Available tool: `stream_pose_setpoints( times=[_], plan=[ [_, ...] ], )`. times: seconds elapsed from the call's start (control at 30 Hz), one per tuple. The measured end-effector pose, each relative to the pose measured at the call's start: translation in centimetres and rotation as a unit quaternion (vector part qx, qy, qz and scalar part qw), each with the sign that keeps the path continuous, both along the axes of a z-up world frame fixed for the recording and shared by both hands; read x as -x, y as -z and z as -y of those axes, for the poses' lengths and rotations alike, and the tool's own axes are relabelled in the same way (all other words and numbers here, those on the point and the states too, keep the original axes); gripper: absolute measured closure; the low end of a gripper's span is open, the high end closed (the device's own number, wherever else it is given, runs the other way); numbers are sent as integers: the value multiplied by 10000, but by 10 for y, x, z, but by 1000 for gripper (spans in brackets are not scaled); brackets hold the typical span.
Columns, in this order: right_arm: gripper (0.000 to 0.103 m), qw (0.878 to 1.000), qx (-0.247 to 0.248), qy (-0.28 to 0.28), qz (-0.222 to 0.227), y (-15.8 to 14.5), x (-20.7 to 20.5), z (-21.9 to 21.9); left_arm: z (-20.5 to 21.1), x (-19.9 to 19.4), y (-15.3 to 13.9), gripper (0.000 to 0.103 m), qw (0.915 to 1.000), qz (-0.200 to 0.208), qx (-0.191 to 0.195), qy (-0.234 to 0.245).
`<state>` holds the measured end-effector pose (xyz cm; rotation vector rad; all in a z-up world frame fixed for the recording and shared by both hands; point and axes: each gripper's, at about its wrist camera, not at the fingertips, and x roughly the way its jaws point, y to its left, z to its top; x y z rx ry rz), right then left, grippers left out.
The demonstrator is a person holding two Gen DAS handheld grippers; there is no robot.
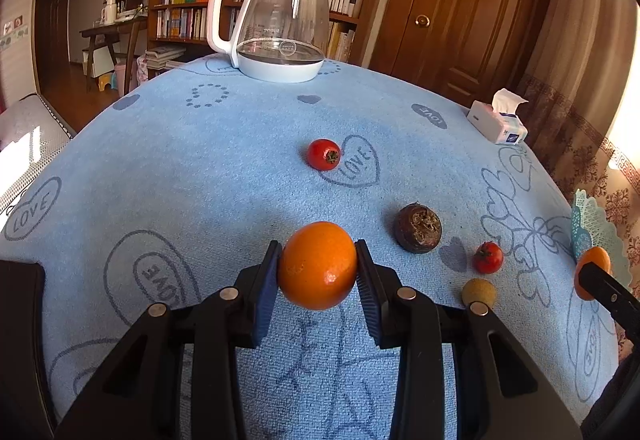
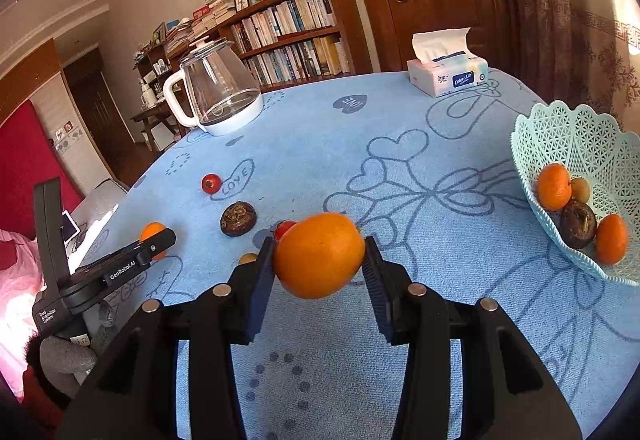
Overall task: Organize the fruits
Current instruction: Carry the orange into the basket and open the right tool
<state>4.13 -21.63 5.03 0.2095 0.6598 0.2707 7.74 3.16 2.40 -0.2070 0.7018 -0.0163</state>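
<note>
Right wrist: tissue pack (image 2: 448, 73) reads "Color Life"; left gripper (image 2: 154, 240) "GenRobot.AI".

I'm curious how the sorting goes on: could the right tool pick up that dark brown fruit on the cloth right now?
Probably not yet. The right tool is already shut on an orange, so its jaws are full, though nothing blocks the dark brown fruit.
</note>
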Motion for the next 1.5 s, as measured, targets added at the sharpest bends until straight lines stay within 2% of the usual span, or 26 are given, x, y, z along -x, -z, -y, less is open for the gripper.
stream_pose_setpoints(
  times=[0.33, 0.8, 1.07, 1.4, 1.5],
  plan=[
    [59, 9938, -112, 1093, 193, -12, 13, 77, 0, 1, 0, 66, 10000, 7, -15, -1],
    [58, 9674, -19, 2518, 270, -14, 37, 172, -1, 2, 1, 66, 10000, 14, -68, -29],
    [57, 9593, -45, 2823, 97, 2, 40, 194, 1, 2, 1, 66, 9999, 18, -143, -38],
    [55, 9560, -135, 2924, 194, 5, 42, 196, 3, 2, 0, 66, 9998, 36, -197, -52],
    [43, 9535, -175, 2995, 273, 6, 44, 197, 5, 4, -3, 66, 9997, 70, -245, -41]
  ],
)
